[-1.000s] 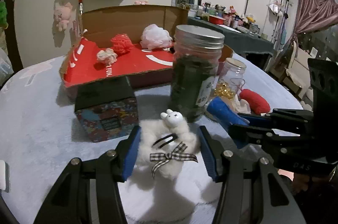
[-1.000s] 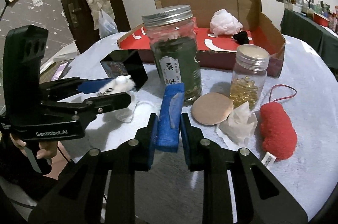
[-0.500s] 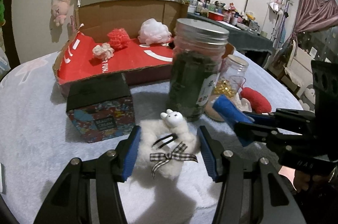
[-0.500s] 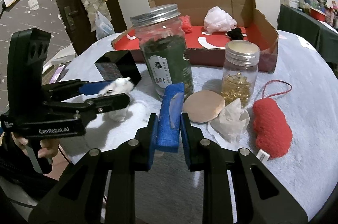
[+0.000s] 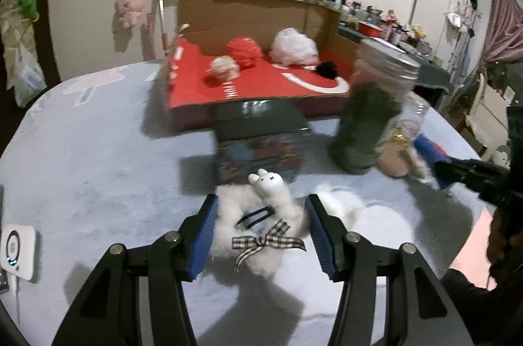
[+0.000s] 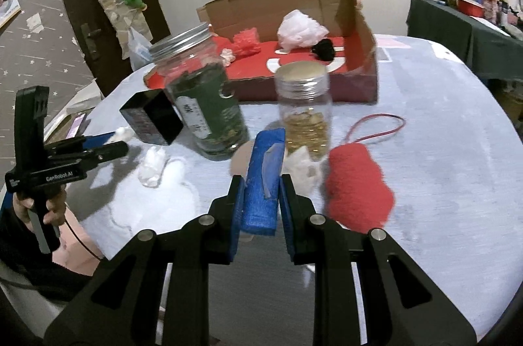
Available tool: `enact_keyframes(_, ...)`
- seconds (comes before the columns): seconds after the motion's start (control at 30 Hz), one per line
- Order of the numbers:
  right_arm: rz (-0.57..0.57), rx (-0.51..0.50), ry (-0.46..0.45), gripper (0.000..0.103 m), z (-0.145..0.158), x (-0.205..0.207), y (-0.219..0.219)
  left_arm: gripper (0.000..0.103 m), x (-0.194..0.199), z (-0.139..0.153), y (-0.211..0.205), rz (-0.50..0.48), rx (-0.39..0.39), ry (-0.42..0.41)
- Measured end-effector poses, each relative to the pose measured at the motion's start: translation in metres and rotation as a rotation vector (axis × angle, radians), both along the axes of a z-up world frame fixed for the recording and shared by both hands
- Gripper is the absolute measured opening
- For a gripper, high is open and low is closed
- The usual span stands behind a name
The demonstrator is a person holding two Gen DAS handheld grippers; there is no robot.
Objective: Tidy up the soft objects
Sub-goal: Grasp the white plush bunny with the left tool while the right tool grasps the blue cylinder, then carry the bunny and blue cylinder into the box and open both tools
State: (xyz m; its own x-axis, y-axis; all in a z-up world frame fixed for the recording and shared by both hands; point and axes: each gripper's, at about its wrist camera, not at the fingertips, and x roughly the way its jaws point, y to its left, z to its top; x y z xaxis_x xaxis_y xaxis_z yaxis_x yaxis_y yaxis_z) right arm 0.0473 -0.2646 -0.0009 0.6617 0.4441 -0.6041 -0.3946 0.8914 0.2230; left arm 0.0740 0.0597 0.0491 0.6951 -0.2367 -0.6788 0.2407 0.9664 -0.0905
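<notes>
While my left gripper (image 5: 260, 230) squeezes the fluffy white toy (image 5: 261, 225) above the table (image 5: 98, 176), my right gripper (image 6: 260, 199) is clamped on the blue sponge (image 6: 263, 179). At 12 o'clock sits the cardboard box (image 5: 251, 19).

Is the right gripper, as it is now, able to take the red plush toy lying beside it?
Probably not yet. The right gripper is shut on a blue sponge, so its jaws are occupied. The red plush toy lies uncovered on the table just to its right, so the way is free once the sponge is released.
</notes>
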Motion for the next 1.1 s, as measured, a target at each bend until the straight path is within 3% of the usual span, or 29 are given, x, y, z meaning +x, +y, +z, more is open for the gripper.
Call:
enact_keyframes(0.5, -0.057, -0.078, -0.009, 0.021, 0.007, 0.013, -0.040, 0.056, 0.015, -0.006, 0.042, 0.012, 0.067, -0.008)
enact_keyframes(1.1, 0.101, -0.197, -0.019, 0.021, 0.031, 0.079, -0.039, 0.056, 0.077, 0.017, 0.067, -0.121, 0.022, -0.001)
